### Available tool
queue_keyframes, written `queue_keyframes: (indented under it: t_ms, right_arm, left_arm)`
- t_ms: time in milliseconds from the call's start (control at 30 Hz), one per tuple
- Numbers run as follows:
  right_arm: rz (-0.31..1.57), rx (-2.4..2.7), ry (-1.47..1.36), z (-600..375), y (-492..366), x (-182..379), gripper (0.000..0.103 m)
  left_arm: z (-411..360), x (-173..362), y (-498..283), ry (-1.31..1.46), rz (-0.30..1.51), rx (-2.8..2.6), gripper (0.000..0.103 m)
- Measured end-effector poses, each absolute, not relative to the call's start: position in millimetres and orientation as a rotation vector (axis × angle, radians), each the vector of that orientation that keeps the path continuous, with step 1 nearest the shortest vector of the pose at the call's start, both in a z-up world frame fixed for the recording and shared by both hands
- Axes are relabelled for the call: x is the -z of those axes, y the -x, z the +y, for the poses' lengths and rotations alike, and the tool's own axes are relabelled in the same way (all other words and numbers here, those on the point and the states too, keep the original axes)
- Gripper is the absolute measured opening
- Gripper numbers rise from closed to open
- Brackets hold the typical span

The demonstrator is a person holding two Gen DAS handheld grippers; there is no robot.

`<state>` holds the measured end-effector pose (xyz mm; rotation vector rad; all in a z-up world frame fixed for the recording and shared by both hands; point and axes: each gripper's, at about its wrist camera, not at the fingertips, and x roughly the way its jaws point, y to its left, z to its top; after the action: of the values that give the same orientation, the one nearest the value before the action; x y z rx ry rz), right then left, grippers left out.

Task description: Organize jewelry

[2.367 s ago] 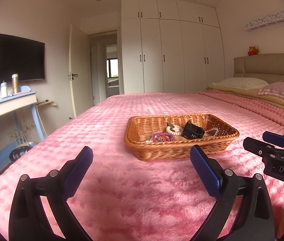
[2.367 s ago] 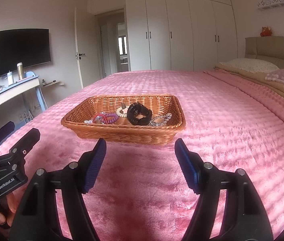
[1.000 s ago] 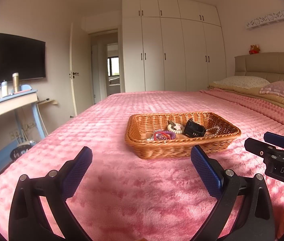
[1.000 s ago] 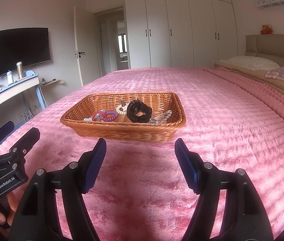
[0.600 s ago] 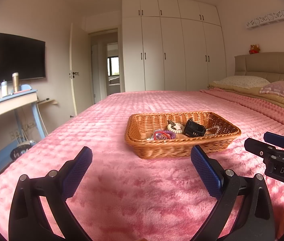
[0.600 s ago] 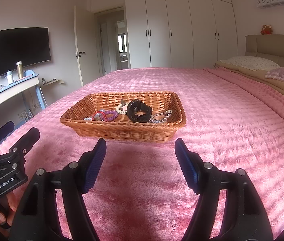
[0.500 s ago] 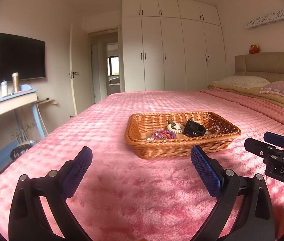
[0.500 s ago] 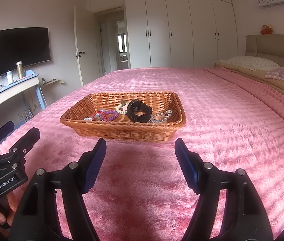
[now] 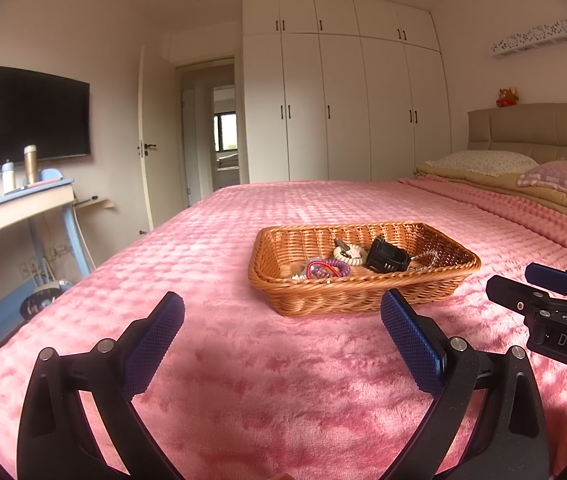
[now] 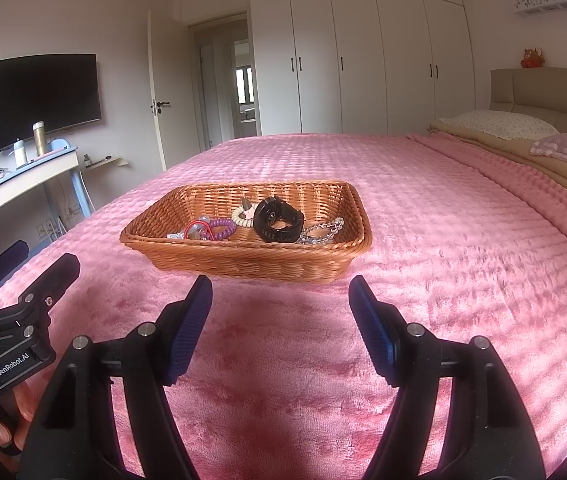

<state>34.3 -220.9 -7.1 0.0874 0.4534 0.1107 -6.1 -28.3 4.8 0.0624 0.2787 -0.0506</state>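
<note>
Almost nothing is seen to have changed in the last moments: the wicker basket [image 10: 243, 236] sits at the same spot on the pink blanket [image 10: 443, 240], only a tiny bit higher in both views than a short while ago, so the cameras may have been tipped a little. The jewelry is all found inside the basket: a black watch [image 10: 278, 219], a cream bead bracelet [image 10: 243, 216], a purple coil band [image 10: 223, 226], a red ring-shaped piece [image 10: 199, 230] and a silver chain [image 10: 321, 230], lying close together and partly touching. The left gripper [image 9: 281, 322] is held low over the blanket in front of the basket, its blue pads spread wide, with nothing between them. The right gripper [image 10: 279, 314] is held the same way, spread wide and holding nothing. Neither is touching the basket. Because so little has moved, the task is not shown to be any further along. Such a scene would fit jewelry waiting to be sorted out of the basket, or jewelry already gathered into it.
</note>
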Motion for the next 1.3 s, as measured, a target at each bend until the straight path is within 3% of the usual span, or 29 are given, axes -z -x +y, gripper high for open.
queue_keyframes:
  t_ms: [167,1300]
  right_arm:
    - [0.453,-0.11,-0.092,-222.2,-34.6,7.5,0.071]
    - [0.454,-0.112,-0.085,-222.6,-35.2,7.2,0.071]
  left_arm:
    - [-28.4,-4.9,5.7,-0.061,0.279,0.051,0.095]
    - [-27.5,-4.4,5.5,-0.061,0.275,0.05,0.095]
